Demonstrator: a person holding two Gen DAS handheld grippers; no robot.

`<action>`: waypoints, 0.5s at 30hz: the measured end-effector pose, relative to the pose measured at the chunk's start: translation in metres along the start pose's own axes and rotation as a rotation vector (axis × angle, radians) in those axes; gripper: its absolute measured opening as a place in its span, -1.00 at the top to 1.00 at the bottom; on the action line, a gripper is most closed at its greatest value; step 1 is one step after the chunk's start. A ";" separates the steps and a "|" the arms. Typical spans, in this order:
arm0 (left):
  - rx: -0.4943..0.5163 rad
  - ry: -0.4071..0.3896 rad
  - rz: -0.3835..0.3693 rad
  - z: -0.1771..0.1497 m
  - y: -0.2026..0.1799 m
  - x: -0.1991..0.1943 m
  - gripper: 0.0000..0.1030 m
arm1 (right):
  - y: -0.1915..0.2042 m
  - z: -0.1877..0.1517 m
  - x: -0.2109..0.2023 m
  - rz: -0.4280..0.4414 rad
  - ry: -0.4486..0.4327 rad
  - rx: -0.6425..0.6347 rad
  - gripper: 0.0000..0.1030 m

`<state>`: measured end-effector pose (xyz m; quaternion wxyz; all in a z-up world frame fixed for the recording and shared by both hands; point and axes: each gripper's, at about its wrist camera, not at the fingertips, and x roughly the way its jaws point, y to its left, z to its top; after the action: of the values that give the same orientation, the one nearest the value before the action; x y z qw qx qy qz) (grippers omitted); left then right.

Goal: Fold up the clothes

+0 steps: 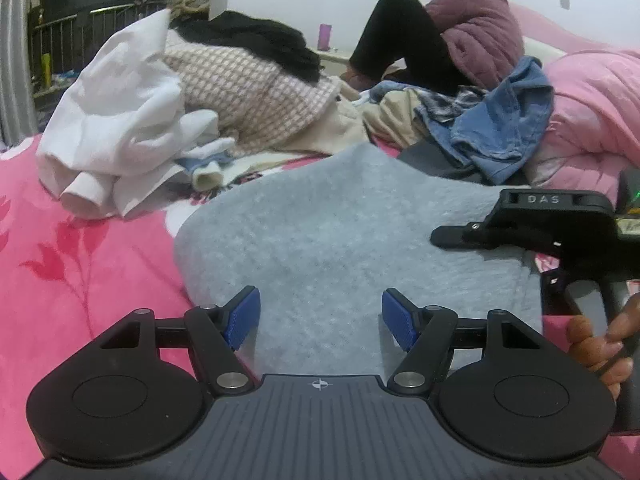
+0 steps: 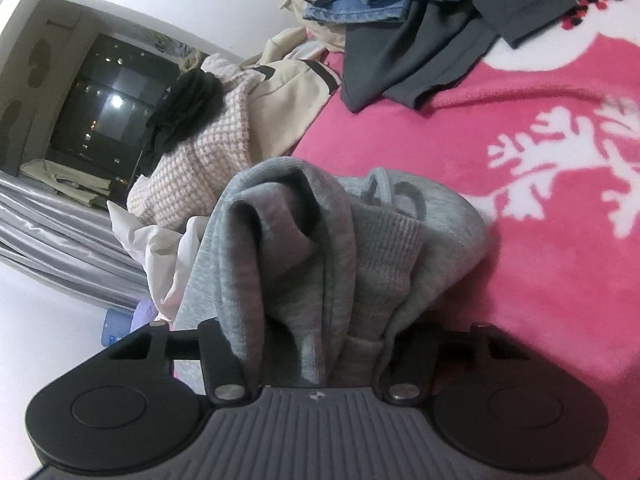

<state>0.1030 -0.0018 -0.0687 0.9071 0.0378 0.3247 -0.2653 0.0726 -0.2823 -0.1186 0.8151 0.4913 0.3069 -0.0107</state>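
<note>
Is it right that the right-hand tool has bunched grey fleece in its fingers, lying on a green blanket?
Almost. The right gripper does hold the bunched grey fleece garment, but the fuzzy blanket under it is pink with white patterns, not green, as the right wrist view shows.

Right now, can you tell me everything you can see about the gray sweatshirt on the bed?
The gray sweatshirt looks soft and fleecy, with a ribbed band and a drawstring cord. It lies partly spread on the pink patterned blanket. One bunched end is lifted and pinched in the right gripper, hanging in folds. The left gripper hovers open above its flat part, not gripping it.
</note>
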 end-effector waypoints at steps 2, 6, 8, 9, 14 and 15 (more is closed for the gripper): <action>-0.009 0.008 0.006 -0.002 0.003 0.001 -0.32 | 0.009 0.000 -0.003 0.020 -0.021 -0.041 -0.07; -0.038 0.023 -0.014 -0.002 0.005 0.006 -0.32 | 0.037 0.000 -0.012 0.057 -0.061 -0.173 -0.04; -0.067 0.031 -0.038 0.000 0.005 0.011 -0.32 | 0.052 0.002 -0.016 0.069 -0.075 -0.238 -0.02; -0.077 0.033 -0.049 0.001 0.004 0.013 -0.32 | 0.059 0.003 -0.018 0.069 -0.080 -0.269 -0.02; -0.131 -0.010 -0.123 0.015 -0.002 0.018 -0.31 | 0.106 0.016 -0.027 0.074 -0.080 -0.459 0.01; -0.140 -0.031 -0.146 0.021 -0.004 0.018 -0.31 | 0.117 0.018 -0.032 0.074 -0.084 -0.510 0.01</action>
<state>0.1246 -0.0182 -0.0627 0.8908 -0.0534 0.3301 -0.3077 0.0932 -0.2454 -0.0033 0.9244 0.2802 0.2472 0.0765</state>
